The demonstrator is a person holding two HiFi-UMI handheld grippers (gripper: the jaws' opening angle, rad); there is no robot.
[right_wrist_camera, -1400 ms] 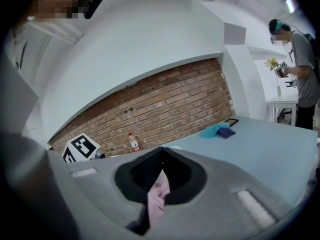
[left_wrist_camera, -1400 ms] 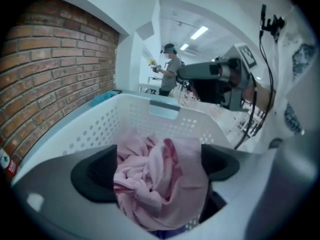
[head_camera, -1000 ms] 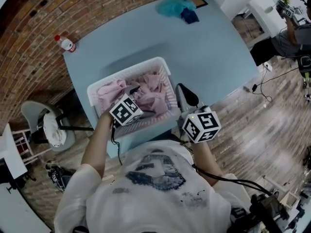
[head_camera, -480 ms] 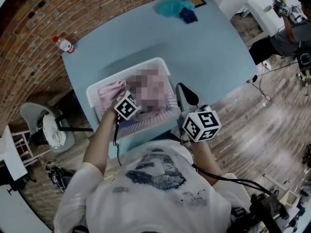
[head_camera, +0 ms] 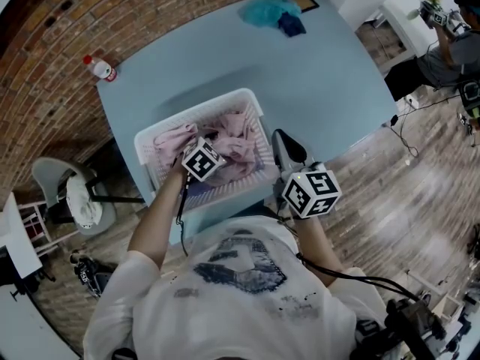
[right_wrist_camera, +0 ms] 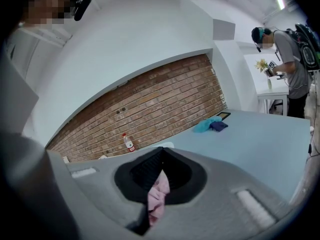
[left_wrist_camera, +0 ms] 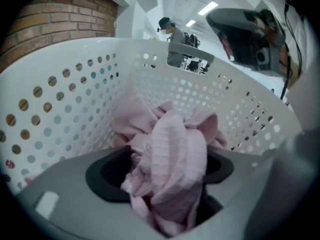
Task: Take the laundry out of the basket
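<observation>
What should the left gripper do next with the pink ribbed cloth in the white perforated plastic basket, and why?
Probably finish closing the left gripper: its jaws have just been closing around the pink ribbed cloth inside the white perforated plastic basket, yet seem not to pinch it firmly.
</observation>
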